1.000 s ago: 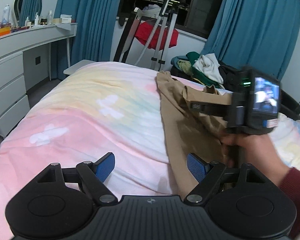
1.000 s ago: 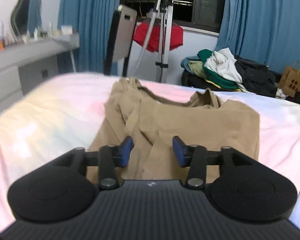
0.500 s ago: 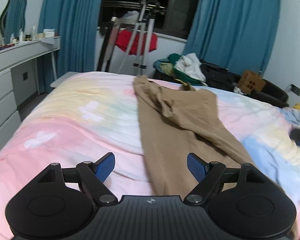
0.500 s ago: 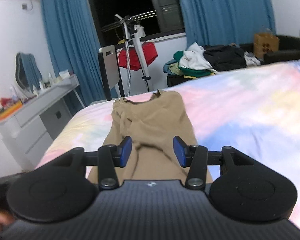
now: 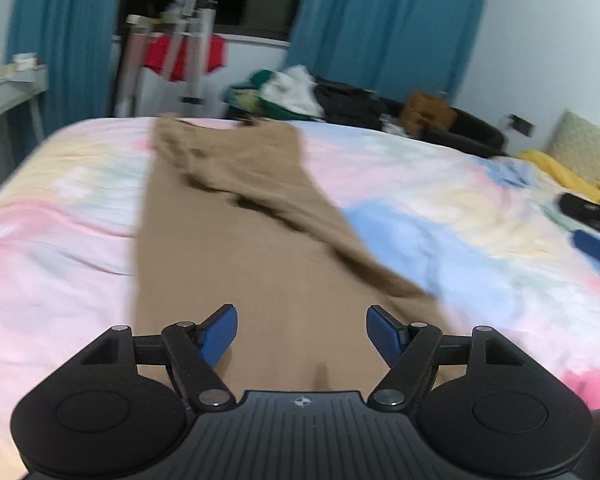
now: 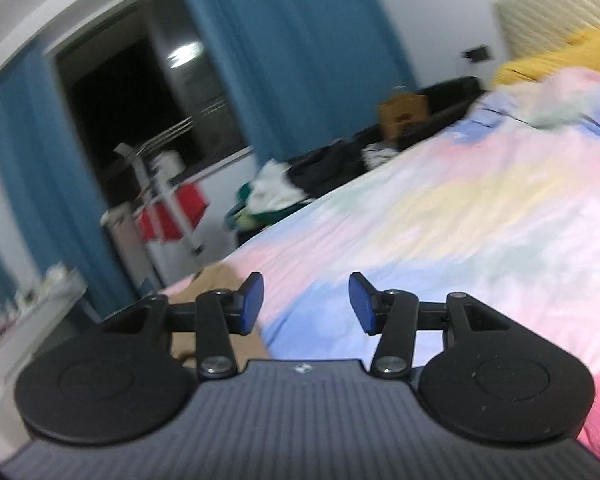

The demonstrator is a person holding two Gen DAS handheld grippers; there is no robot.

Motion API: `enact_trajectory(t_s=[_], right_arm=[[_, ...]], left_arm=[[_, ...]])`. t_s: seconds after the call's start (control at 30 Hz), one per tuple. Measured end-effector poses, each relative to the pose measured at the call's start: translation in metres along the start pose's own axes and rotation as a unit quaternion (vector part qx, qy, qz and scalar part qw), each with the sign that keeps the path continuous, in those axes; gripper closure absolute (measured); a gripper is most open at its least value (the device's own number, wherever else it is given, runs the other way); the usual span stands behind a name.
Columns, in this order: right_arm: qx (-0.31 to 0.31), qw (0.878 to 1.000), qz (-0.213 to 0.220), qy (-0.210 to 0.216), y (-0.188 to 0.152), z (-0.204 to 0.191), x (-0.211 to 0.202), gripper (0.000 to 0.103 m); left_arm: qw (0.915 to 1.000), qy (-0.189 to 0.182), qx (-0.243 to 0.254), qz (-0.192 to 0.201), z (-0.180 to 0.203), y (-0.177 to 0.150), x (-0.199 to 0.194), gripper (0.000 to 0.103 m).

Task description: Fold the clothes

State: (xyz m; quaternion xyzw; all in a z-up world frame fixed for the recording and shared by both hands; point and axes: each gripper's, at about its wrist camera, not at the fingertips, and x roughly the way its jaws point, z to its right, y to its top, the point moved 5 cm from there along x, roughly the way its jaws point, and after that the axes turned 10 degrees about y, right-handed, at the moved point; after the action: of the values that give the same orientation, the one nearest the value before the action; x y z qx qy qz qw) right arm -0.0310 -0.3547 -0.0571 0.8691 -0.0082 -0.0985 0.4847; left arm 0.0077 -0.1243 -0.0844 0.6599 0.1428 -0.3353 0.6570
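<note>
A tan garment (image 5: pixel 236 232) lies lengthwise on the pastel bed cover (image 5: pixel 440 208), partly folded with a rumpled sleeve across it. My left gripper (image 5: pixel 302 334) is open and empty, just above the garment's near end. My right gripper (image 6: pixel 306 300) is open and empty, over the bare bed cover (image 6: pixel 460 220) to the right of the garment; only a strip of tan cloth (image 6: pixel 216 276) shows at its left finger. The right gripper also shows at the right edge of the left wrist view (image 5: pixel 596 232). Both views are blurred.
A pile of clothes (image 5: pixel 296 92) lies beyond the bed's far edge under blue curtains. A drying rack with a red cloth (image 5: pixel 184 56) stands at the window. A white desk (image 5: pixel 4 88) is at the left. A yellow pillow (image 6: pixel 556 56) lies at the headboard.
My left gripper has moved right and now sits over the garment's near end. My right gripper has swung right, off the garment, and opened wider.
</note>
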Motion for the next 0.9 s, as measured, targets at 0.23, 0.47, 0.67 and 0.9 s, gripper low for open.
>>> enact_trajectory(t_s=[0.23,0.47,0.67,0.9], right_arm=[[0.064,0.996,0.062,-0.027,0.005,0.038,-0.010,0.052],[0.096,0.993,0.074,-0.014,0.007,0.056,-0.010,0.046],[0.110,0.992,0.061,-0.011,0.005,0.062,-0.001,0.046],[0.087,0.995,0.041,-0.002,0.002,0.051,0.003,0.046]], left_arm=[[0.9966,-0.069,-0.004,-0.046,0.080,-0.011,0.041,0.066],[0.9940,-0.064,0.027,-0.084,0.110,-0.032,0.077,0.062],[0.9927,-0.040,0.061,-0.096,0.119,-0.048,0.099,0.091],[0.9910,-0.081,-0.028,-0.103,0.061,-0.016,0.042,0.097]])
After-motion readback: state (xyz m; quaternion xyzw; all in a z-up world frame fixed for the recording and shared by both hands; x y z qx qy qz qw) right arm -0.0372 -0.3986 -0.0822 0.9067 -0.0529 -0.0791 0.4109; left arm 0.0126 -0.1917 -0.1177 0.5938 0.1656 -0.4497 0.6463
